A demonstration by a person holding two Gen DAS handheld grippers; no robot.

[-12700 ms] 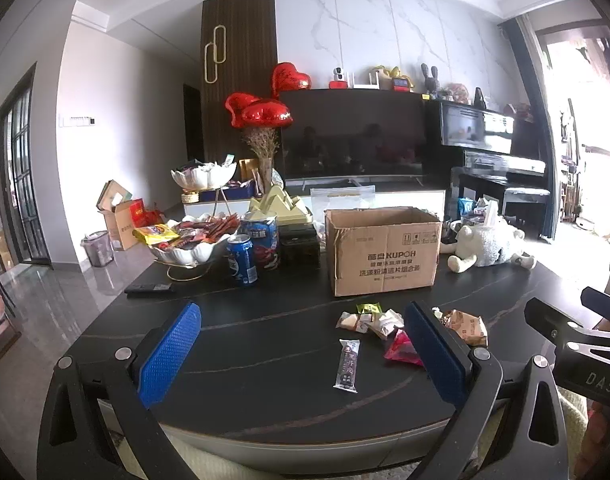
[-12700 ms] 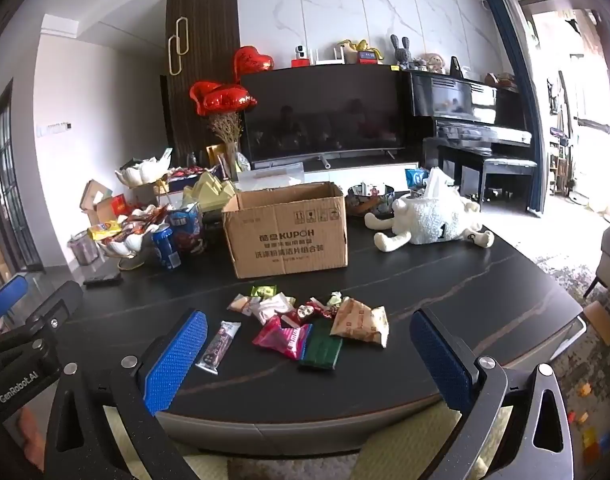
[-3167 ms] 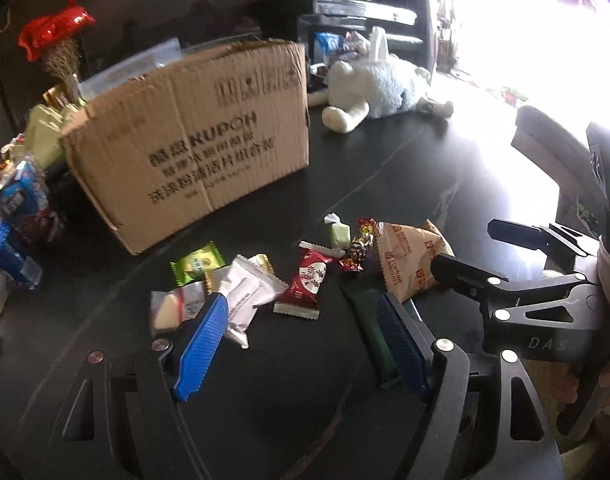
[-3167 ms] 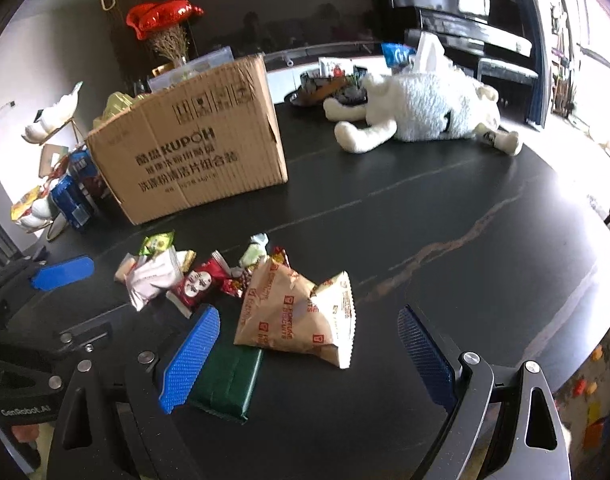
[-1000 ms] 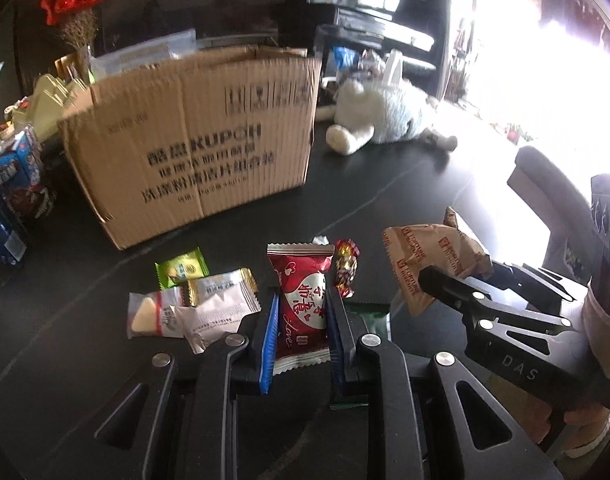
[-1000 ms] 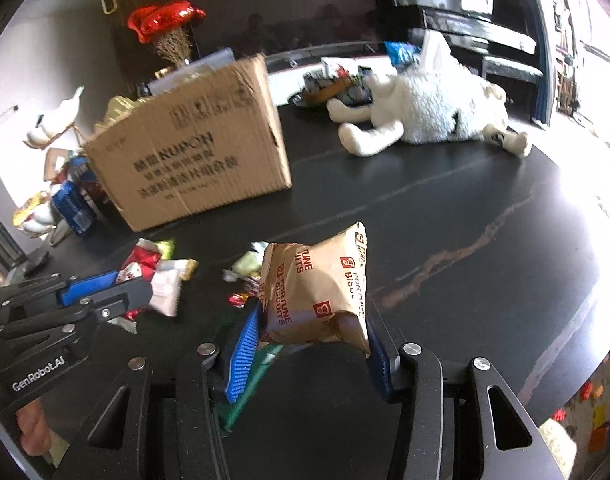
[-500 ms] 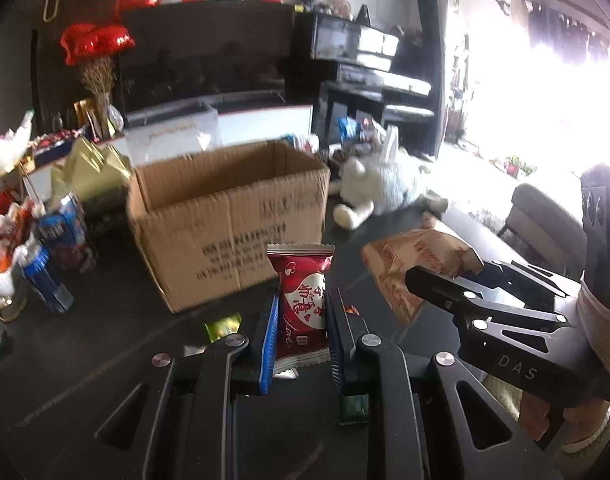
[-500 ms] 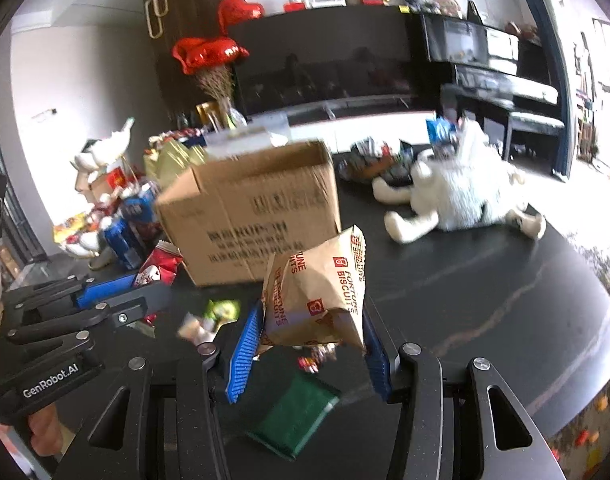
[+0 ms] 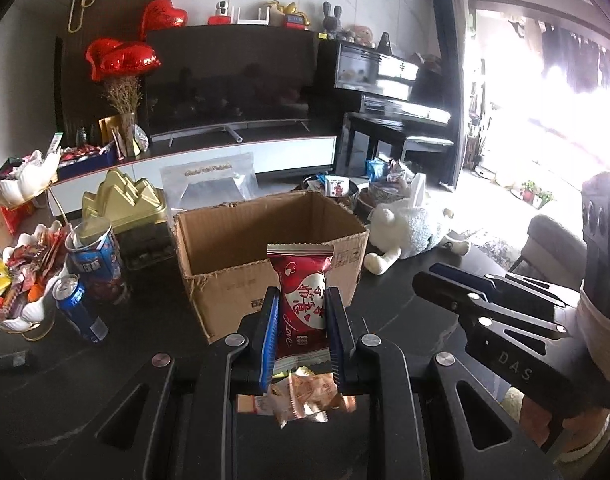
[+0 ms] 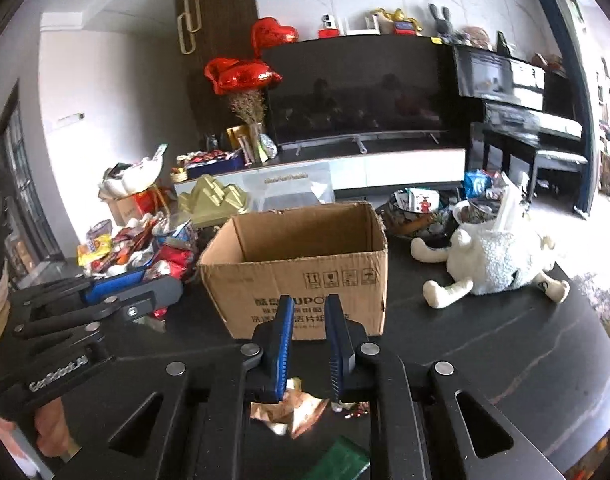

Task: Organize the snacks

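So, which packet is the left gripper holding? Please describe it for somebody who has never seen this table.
Find the open cardboard box in the middle of the dark table. In front of it, the left gripper holds a red snack packet upright. Only this packet has a white heart with red characters.

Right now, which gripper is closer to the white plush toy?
Right. The white plush toy lies ahead and rightward of the right gripper; the left gripper, holding a red snack packet, sits farther away on its left.
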